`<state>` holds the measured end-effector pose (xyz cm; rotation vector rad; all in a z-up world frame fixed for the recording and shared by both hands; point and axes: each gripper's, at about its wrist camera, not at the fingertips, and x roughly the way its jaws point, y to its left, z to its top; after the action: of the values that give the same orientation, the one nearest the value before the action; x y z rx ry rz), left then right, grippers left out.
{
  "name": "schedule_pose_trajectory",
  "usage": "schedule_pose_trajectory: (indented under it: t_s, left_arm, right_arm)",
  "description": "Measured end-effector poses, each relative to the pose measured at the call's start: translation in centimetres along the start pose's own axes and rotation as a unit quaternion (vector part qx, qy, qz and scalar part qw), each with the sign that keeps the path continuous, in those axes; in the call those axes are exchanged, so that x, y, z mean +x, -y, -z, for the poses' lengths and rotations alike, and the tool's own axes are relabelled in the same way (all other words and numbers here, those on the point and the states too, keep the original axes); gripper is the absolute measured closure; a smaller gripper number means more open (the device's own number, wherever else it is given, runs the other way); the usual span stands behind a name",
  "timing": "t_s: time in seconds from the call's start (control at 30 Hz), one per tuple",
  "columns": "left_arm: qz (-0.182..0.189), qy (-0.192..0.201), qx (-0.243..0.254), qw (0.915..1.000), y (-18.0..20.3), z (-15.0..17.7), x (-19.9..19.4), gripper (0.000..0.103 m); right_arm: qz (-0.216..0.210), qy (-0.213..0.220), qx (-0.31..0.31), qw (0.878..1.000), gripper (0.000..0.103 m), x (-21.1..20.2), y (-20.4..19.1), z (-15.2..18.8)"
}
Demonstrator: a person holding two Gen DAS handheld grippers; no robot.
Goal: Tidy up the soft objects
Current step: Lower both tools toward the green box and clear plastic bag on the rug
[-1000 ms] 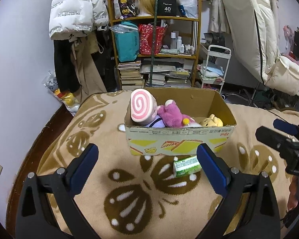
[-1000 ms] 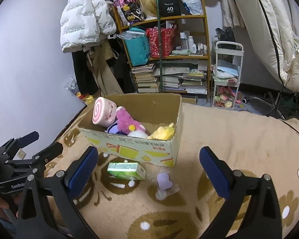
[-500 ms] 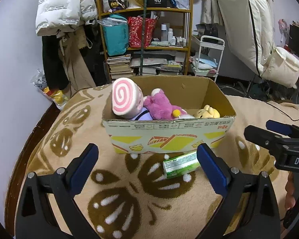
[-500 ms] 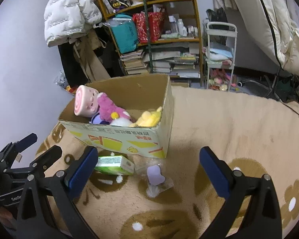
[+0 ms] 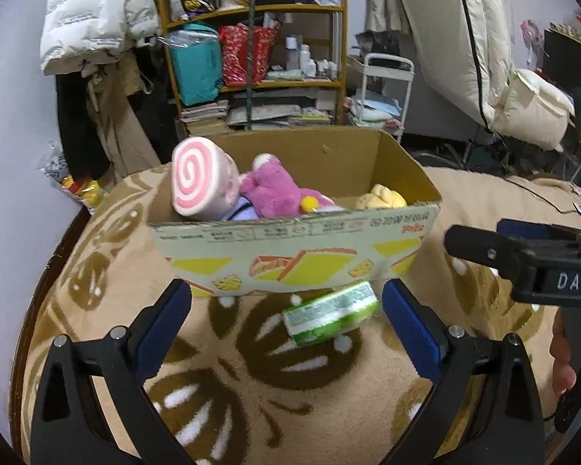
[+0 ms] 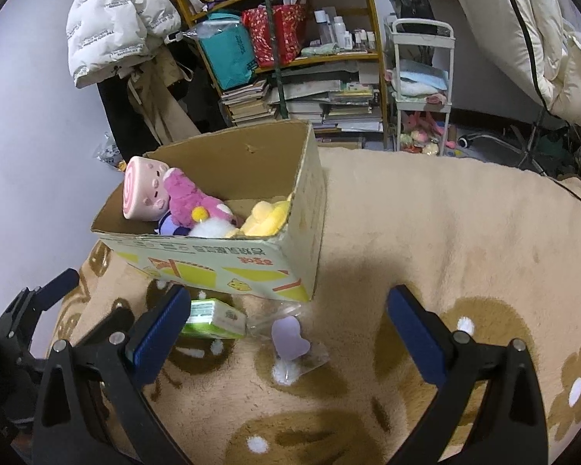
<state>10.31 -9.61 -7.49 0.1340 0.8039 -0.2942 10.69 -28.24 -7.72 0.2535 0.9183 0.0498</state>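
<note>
A cardboard box (image 5: 294, 255) (image 6: 228, 259) stands on the tan blanket and holds a pink swirl plush (image 5: 201, 182) (image 6: 141, 193), a magenta plush (image 5: 271, 190) (image 6: 189, 197) and a yellow plush (image 5: 383, 197) (image 6: 265, 217). A green tissue pack (image 5: 331, 312) (image 6: 215, 316) lies in front of the box. A small purple item in a clear bag (image 6: 290, 343) lies beside it. My left gripper (image 5: 286, 321) is open, with the tissue pack between its fingers' line. My right gripper (image 6: 286, 329) is open above the bagged item.
The tan patterned blanket (image 6: 445, 232) covers the surface. Behind stand a cluttered wooden shelf (image 5: 259, 58), a white trolley (image 6: 422, 77), hanging coats (image 5: 97, 19) and a cream mattress (image 5: 464, 38). The wall (image 5: 15, 135) is at the left.
Both grippers have moved forward and lower toward the box front; the tissue pack and bagged item now sit closer between the fingers. Both stay open.
</note>
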Motion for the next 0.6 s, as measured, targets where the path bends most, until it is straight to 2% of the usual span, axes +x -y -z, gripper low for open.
schedule_pose_trajectory:
  t_s: [0.07, 0.27, 0.6]
  left_arm:
    - [0.016, -0.006, 0.003, 0.9998, 0.3, 0.0, 0.5, 0.005]
    - [0.028, -0.017, 0.021, 0.9992, 1.4, 0.2, 2.0, 0.005]
    - [0.026, -0.054, 0.039, 0.9975, 2.2, 1.0, 5.0, 0.005]
  right_arm:
    - [0.0, -0.005, 0.004, 1.0, 0.0, 0.4, 0.1, 0.0]
    - [-0.001, -0.021, 0.013, 1.0, 0.0, 1.8, 0.5, 0.0]
    - [0.001, -0.064, 0.036, 0.997, 0.0, 4.5, 1.2, 0.5]
